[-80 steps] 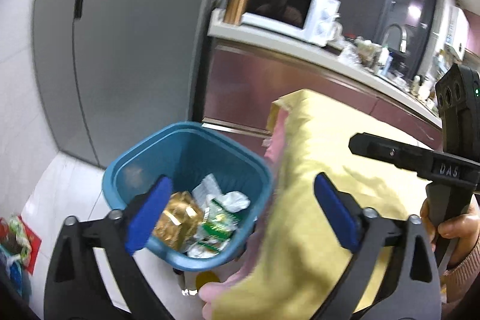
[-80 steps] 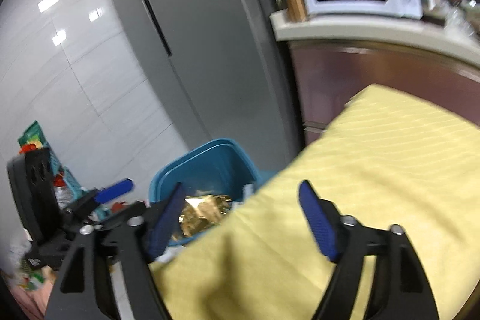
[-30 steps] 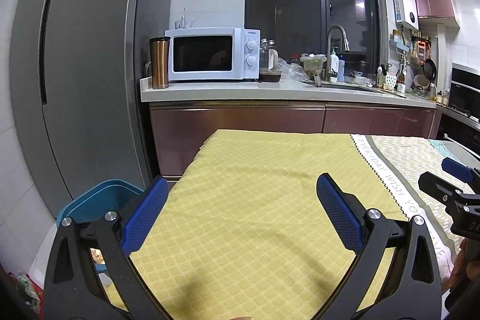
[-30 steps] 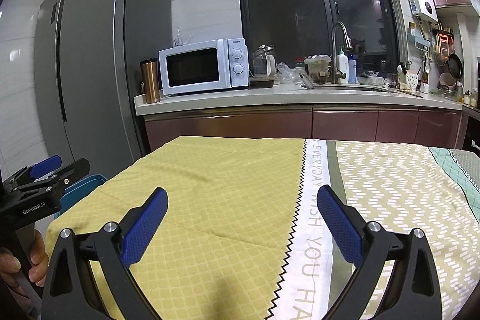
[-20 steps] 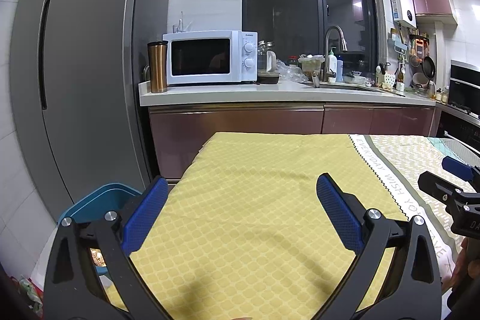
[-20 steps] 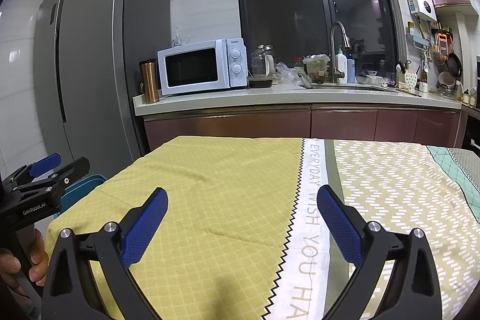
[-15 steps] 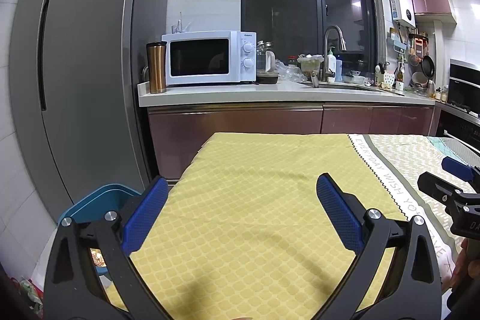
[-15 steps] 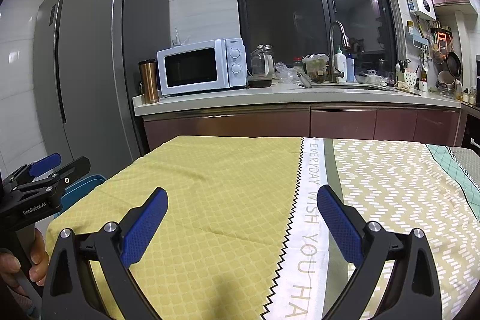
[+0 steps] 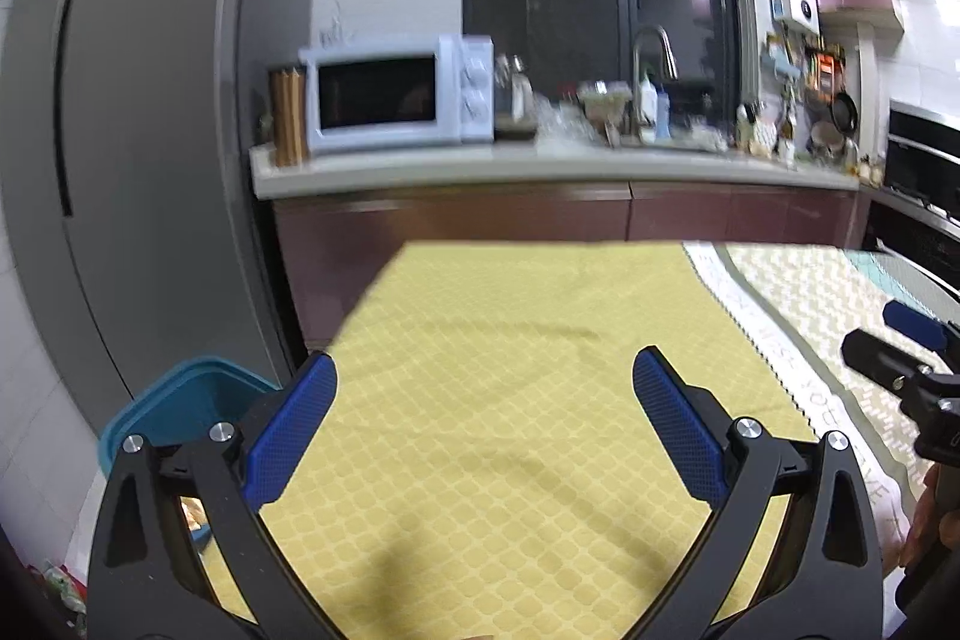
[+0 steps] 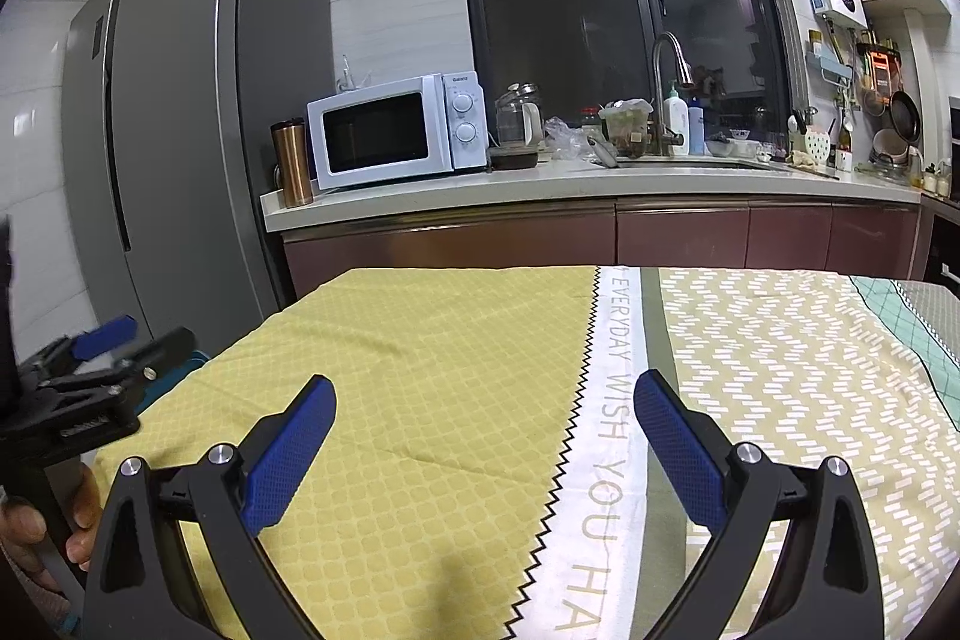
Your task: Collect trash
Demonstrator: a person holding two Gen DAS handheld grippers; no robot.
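Both the left gripper (image 9: 483, 403) and right gripper (image 10: 485, 421) hover wide apart and empty over the yellow-clothed tabletop (image 10: 432, 370), whose left edge overhangs the teal trash bin (image 9: 174, 409) standing on the floor beside the grey refrigerator (image 10: 180, 130), kitchen counter (image 10: 588, 187) beyond.

Right claw (image 10: 483, 433) agape over tablecloth (image 10: 432, 376)

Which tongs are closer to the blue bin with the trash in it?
The left tongs, probably. The blue bin sits just beside their left finger, past the yellow tablecloth's edge. The right tongs hover open over the tablecloth's middle, farther away.
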